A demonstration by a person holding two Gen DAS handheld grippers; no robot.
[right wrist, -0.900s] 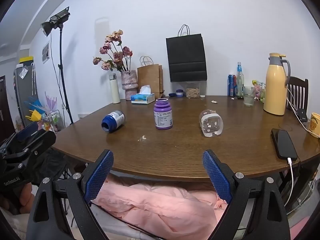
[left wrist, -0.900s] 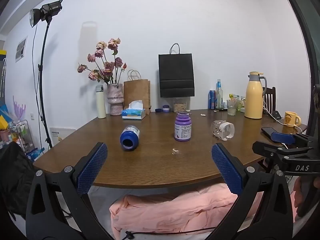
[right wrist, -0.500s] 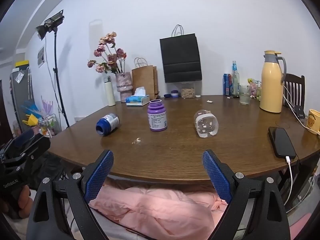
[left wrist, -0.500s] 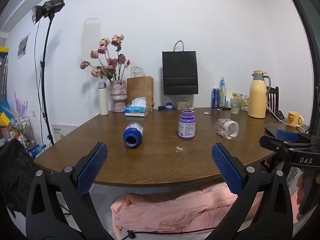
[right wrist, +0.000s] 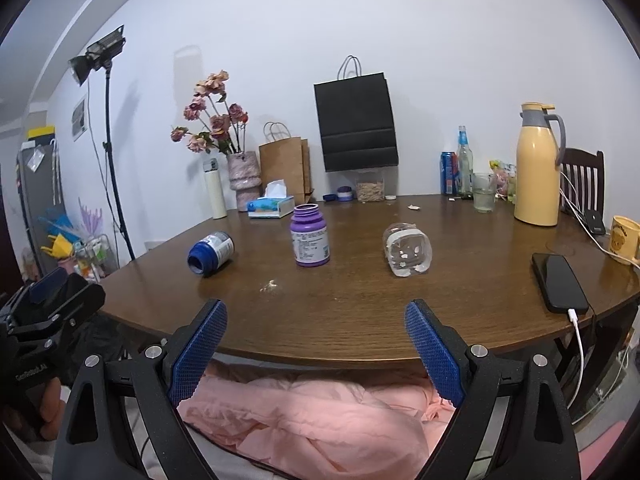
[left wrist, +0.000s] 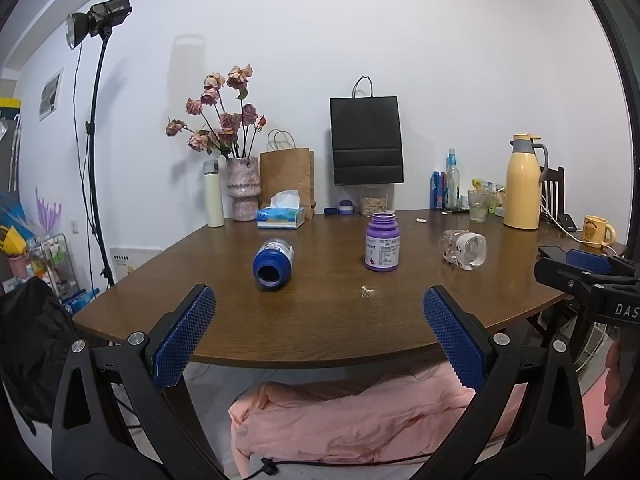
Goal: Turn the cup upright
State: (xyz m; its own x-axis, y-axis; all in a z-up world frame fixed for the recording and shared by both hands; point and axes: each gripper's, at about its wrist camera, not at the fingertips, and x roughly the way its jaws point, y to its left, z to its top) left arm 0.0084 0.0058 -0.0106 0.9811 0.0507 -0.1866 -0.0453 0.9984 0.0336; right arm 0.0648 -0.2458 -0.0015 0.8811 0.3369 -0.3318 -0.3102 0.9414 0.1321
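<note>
A clear glass cup [left wrist: 464, 250] [right wrist: 408, 250] lies on its side on the brown wooden table [left wrist: 320, 320] [right wrist: 340, 320], right of centre. My left gripper [left wrist: 318, 300] is open and empty, held before the table's near edge, well short of the cup. My right gripper [right wrist: 316, 312] is also open and empty at the near edge, with the cup ahead and slightly right. The right gripper [left wrist: 580, 276] shows at the right edge of the left wrist view. The left gripper [right wrist: 52, 300] shows at the left edge of the right wrist view.
A blue jar [left wrist: 273, 265] [right wrist: 210, 254] lies on its side left of an upright purple bottle [left wrist: 382, 247] [right wrist: 310, 241]. A phone [right wrist: 560, 282] on a cable lies at the right. Vase, tissue box, paper bags, a yellow flask [right wrist: 536, 168] and a mug [right wrist: 624, 240] line the far side. Pink fabric [right wrist: 304, 420] lies under the table.
Both grippers drifted slightly, so the table objects shifted a little in each view. Both stay open and empty. Nothing on the table has moved.
</note>
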